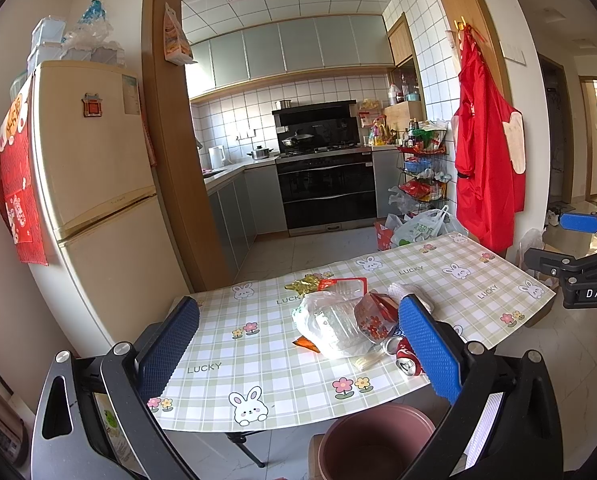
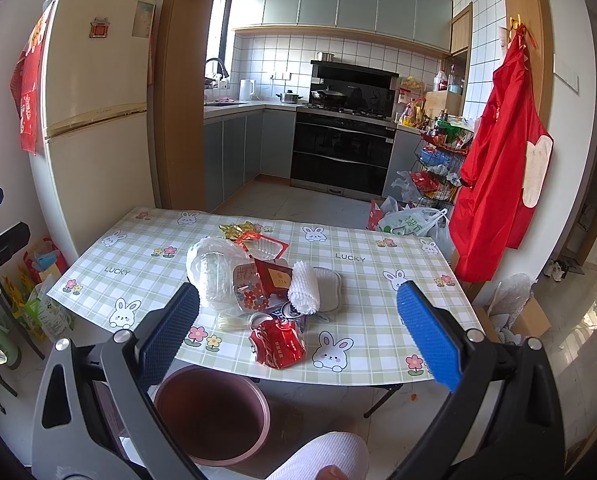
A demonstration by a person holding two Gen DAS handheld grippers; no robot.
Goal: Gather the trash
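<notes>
Both grippers hang over the near edge of the desk (image 2: 378, 344), and neither touches anything. The left gripper (image 1: 298, 344) has its blue fingers (image 1: 430, 348) spread wide, nothing between them. The right gripper (image 2: 298, 328) is the same, fingers (image 2: 426, 332) wide apart and empty.

The desk wears a green checked cloth with rabbits and small flowers, and the word "LUCKY" is printed on it in several spots. The trash sits in one heap near the middle of the cloth. Nearest the front edge lies a crushed red can (image 2: 278, 346); its white script looks like Coca-Cola, though I cannot read it cleanly. Just behind it is a second can (image 2: 292, 312), top towards me. To the left of the cans a clear plastic bag (image 2: 214, 276) is bunched up, touching a transparent cup with red flowers (image 2: 250, 290) and a dark red packet (image 2: 276, 278) with a pale label too small to read. A white knitted cloth (image 2: 304, 286) lies rolled over a grey pad (image 2: 328, 286) on the right of the heap. At the back are a red-rimmed clear tray (image 2: 266, 246) and a scrap of gold foil (image 2: 234, 230).

Below the desk's front edge stands a pink bin (image 2: 212, 414), open at the top. In the left view, the other gripper's body carries a tag reading "DAS".
</notes>
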